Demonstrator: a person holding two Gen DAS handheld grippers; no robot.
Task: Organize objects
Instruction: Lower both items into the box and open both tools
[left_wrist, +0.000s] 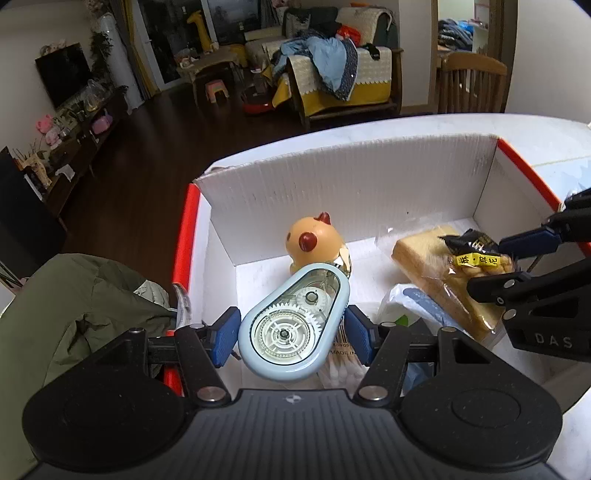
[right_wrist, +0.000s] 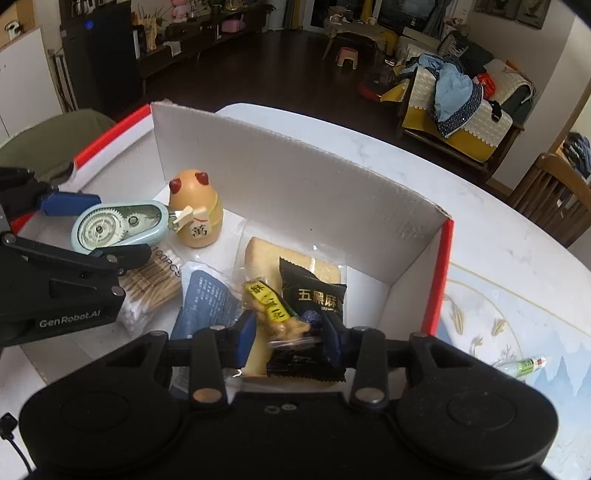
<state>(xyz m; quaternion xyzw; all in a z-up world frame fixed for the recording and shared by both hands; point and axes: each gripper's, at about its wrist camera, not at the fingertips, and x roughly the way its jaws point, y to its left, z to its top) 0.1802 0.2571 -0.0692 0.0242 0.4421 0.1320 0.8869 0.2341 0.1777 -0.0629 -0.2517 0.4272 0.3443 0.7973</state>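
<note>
Left claw (left_wrist: 291, 332) clamped on a blue correction-tape dispenser (left_wrist: 293, 325), held over the white box (left_wrist: 351, 177) just beside the egg-shaped figurine (left_wrist: 314, 240). Right claw (right_wrist: 291, 332) narrow around a yellow-labelled snack pack (right_wrist: 273, 306), over the black packet (right_wrist: 314, 295) and bread (right_wrist: 262, 258); grip unclear through blur.

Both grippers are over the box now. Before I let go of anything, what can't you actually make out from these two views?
- Cotton swab pack: left wrist view, mostly hidden under the correction tape held in the left gripper.
- Yellow-labelled snack: right wrist view, its lower end is motion-blurred between the right gripper pads, so contact there is unclear.
- Blue packet: right wrist view, print too small to read.
- Box near wall: both views, hidden by the gripper bodies.
</note>
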